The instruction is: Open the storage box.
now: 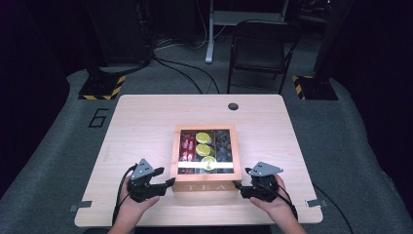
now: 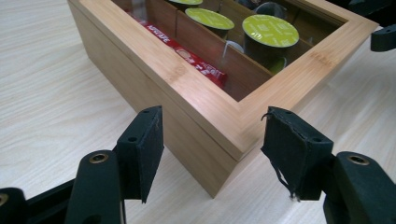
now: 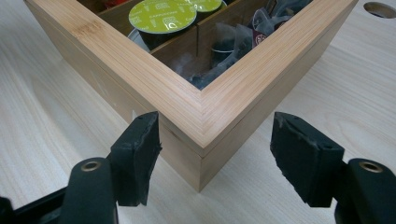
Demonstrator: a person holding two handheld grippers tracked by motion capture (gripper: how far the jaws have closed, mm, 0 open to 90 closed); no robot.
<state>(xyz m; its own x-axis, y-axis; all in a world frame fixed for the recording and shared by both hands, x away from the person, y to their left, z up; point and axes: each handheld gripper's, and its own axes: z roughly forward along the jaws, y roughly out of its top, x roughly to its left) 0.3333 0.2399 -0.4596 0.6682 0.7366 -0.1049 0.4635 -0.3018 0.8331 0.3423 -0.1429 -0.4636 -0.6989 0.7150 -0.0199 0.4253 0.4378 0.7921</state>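
I see both claws spread: left gripper [image 2: 212,154] and right gripper [image 3: 215,158] each straddle a near corner of the bamboo tea box [image 1: 205,185] (smooth, square-edged).

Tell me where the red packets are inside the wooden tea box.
In the high view, the red packets lie in the left compartment of the wooden tea box, beside the green-lidded capsules in the middle one.

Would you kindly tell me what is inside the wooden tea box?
Through the tea box's windowed lid: red packets in the left compartment, green-topped capsules in the middle, dark sachets on the right. Whatever lies beneath these is covered.
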